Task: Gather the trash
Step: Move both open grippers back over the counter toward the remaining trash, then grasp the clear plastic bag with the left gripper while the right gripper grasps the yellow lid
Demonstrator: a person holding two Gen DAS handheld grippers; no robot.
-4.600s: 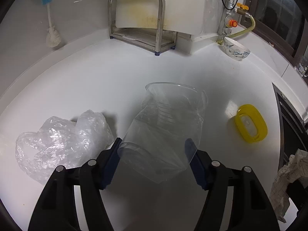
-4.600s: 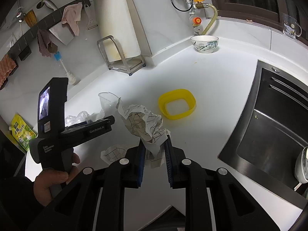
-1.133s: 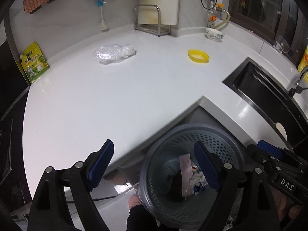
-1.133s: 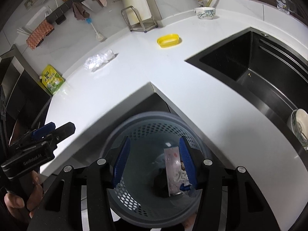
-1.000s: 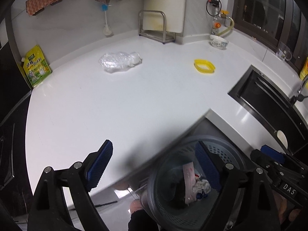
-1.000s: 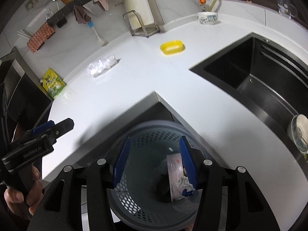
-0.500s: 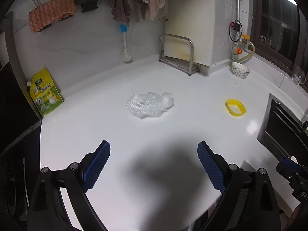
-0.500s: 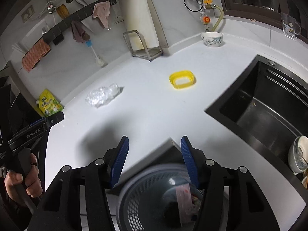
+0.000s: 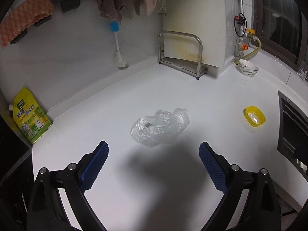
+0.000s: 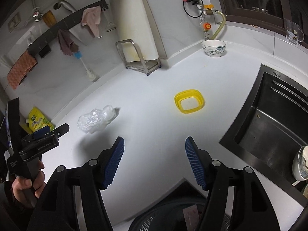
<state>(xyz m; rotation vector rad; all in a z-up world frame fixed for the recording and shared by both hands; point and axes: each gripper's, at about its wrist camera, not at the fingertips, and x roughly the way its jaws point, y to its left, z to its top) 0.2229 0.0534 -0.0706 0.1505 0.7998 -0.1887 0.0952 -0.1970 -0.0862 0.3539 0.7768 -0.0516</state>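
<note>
In the left wrist view, the left tongs stood wide apart and held nothing, their blue ribbed pads hovering above the white counter. A crumpled clear plastic bag lay on the counter just ahead of the gap between the fingers, apart from both pads. To its right, well apart, sat a yellow container near the dark sink. At the back a metal rack stood against a white board, a patterned bowl rested in the corner under the pipework, and a bottle brush leaned at the wall. A yellow-green pouch stood at the counter's left end (its print was too small to read). Cloths hung from a dark rail above.

In the right wrist view, the right tongs were likewise spread wide and empty over the counter. The plastic bag lay to the left and ahead of them, with the left tongs, gripped by a hand, just beside it on the near left. The yellow container sat ahead, between the bag and the sink. The bowl and rack stood at the back wall. At the bottom edge showed the rim of a grey perforated basket below the counter's corner, with something pale inside.
</note>
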